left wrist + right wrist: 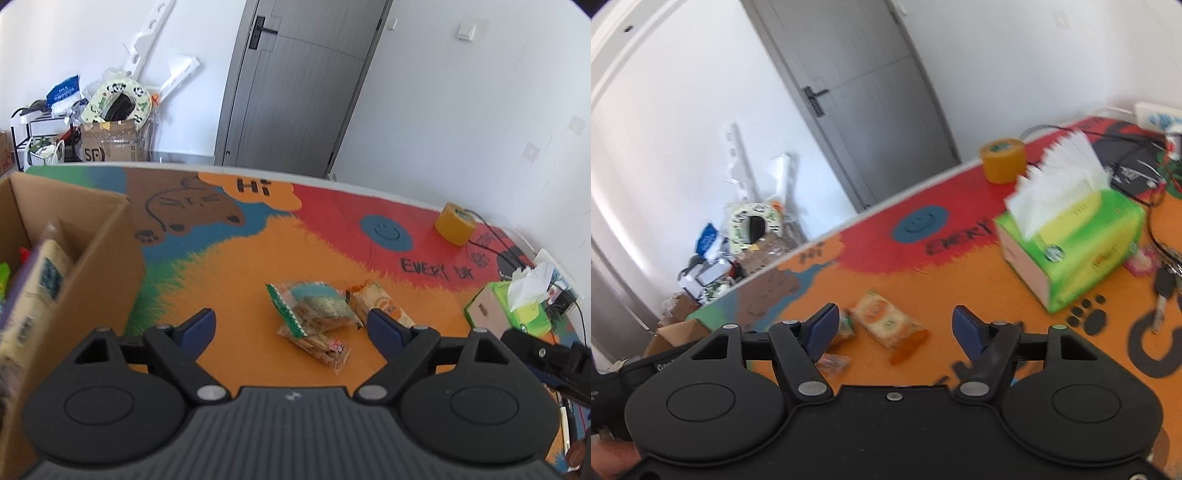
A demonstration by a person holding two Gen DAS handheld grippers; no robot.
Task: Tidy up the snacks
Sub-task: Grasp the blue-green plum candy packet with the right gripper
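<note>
Snacks [317, 317] — on colourful mat [229, 269]

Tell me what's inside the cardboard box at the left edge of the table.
Inside the cardboard box, a divider shows, with a pale upright packet bearing a QR code, and red and green bits at the far left. The box's bottom and anything lower are hidden by its walls and the picture's edge.

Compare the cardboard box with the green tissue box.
The cardboard box is plain brown; the tissue box is bright green and yellow. The cardboard box stands open-topped with packets inside; the tissue box is closed, with white tissue sticking out on top. They sit at opposite sides of the table.
</note>
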